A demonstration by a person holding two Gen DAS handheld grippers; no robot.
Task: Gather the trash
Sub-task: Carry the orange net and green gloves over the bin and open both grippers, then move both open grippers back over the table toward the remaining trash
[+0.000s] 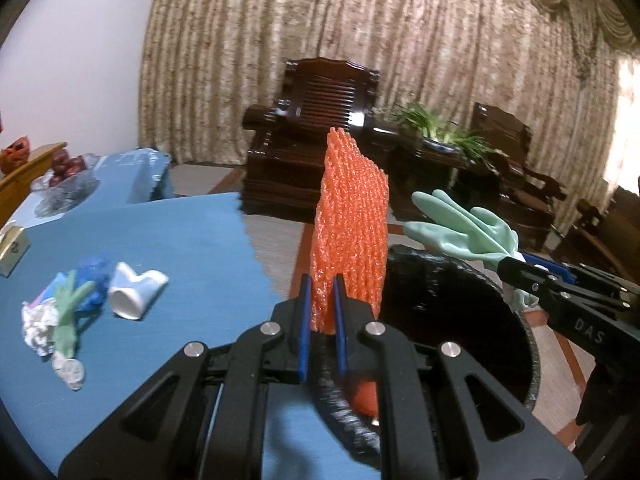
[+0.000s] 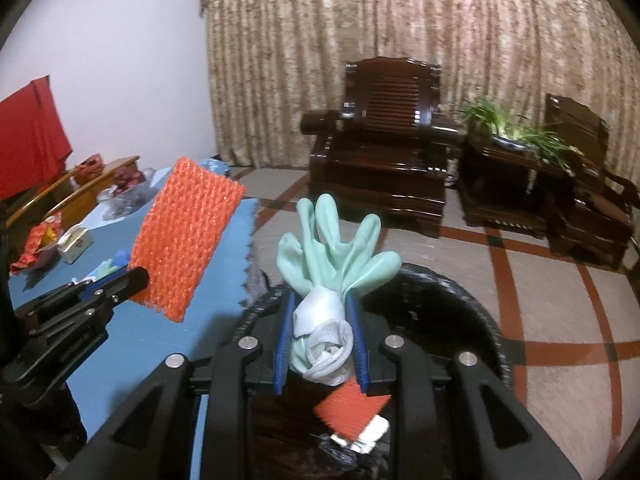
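1. Right now your left gripper clamps the orange foam net, and your right gripper pinches the green glove, both over the black bin.
2. Already binned: orange scrap.
3. Left on the blue table: white cup, crumpled scraps.

Your left gripper is clamped on an orange foam net, which stands upright between the blue pads at the near rim of a black bin. To your right, the right gripper pinches a pale green rubber glove above the bin (its fingers splay toward the net). On the blue table to your left lie a white paper cup on its side, a blue wad, crumpled white paper and another green glove, all bunched close together.
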